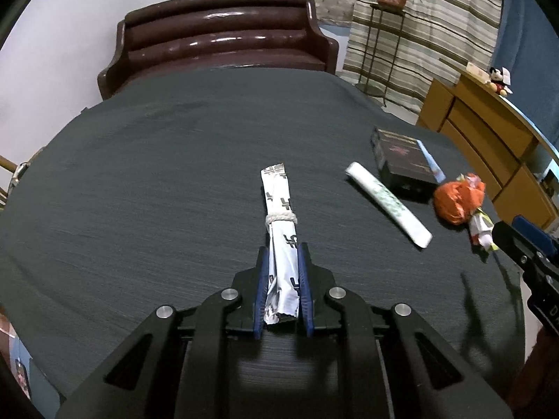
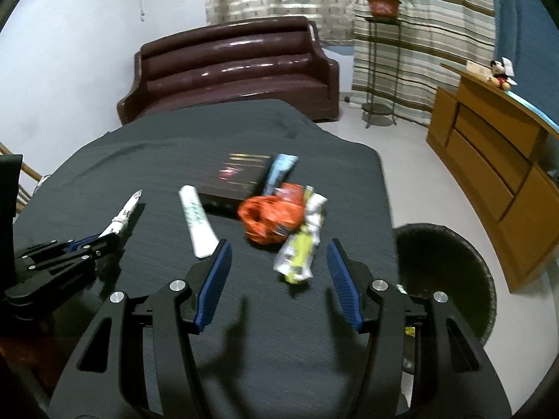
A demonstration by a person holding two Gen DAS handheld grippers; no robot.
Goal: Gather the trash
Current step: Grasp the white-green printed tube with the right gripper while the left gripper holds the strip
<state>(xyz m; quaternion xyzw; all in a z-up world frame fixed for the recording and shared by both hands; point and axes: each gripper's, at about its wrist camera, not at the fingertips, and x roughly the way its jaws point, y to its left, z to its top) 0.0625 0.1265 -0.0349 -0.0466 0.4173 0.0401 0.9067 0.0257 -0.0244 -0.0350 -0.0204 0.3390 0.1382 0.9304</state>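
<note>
My left gripper (image 1: 283,255) is shut on a long white wrapper (image 1: 279,209) tied with a string, holding it over the dark tablecloth (image 1: 139,192); it also shows in the right wrist view (image 2: 124,214). My right gripper (image 2: 279,248) is open just short of a yellow-white wrapper (image 2: 300,251). Behind that wrapper lie a crumpled orange bag (image 2: 269,220), a flat white wrapper (image 2: 197,223) and a blue packet (image 2: 279,171). In the left wrist view the orange bag (image 1: 457,199) and the flat white wrapper (image 1: 387,204) lie to the right.
A black box (image 2: 234,178) lies on the table behind the trash. A dark round bin (image 2: 450,279) stands on the floor right of the table. A brown sofa (image 2: 230,70) is beyond the table, a wooden cabinet (image 2: 496,160) at right, a plant stand (image 2: 380,52) behind.
</note>
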